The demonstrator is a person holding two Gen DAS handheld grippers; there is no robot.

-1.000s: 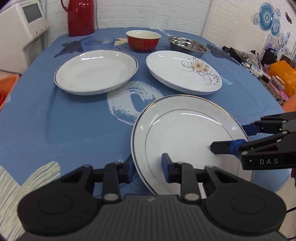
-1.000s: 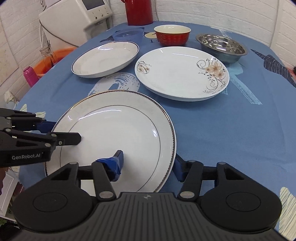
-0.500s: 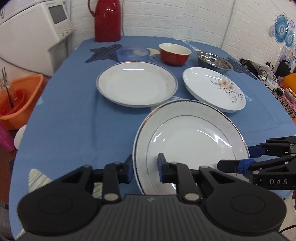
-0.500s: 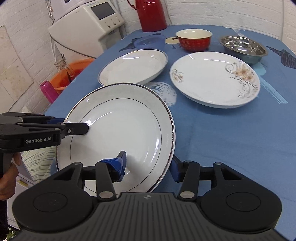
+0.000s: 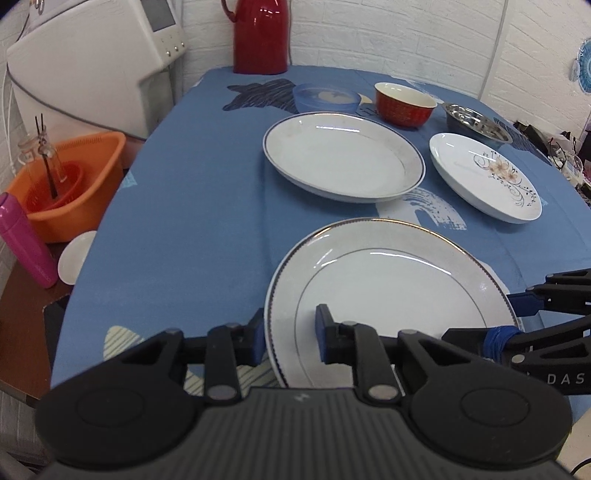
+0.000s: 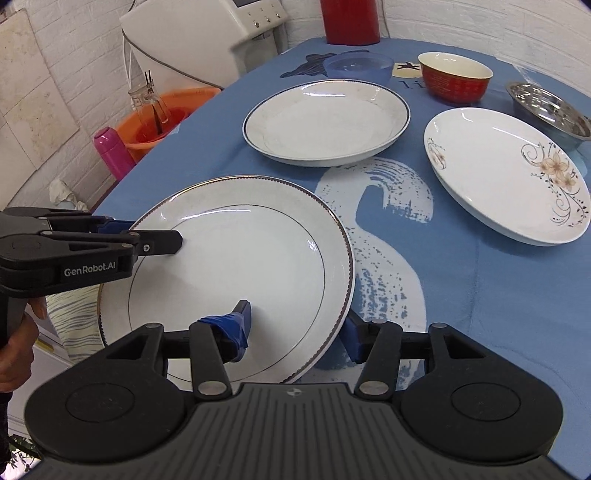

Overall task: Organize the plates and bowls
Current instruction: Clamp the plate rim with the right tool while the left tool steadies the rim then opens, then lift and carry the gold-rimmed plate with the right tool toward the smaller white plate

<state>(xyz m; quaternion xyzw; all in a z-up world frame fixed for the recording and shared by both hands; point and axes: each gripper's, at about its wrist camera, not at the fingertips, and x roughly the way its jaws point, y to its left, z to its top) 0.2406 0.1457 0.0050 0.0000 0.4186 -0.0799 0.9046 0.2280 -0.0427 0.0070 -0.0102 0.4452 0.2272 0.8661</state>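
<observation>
Lifted plate (image 5: 391,280), near rim hidden

The gold-rimmed plate (image 5: 388,288) near edge is hidden behind the tool body. The red jug (image 6: 349,22) top is cropped.

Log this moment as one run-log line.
left claw: shut on gold-rimmed plate | right claw: shut on same plate | plate: lifted off table
</observation>
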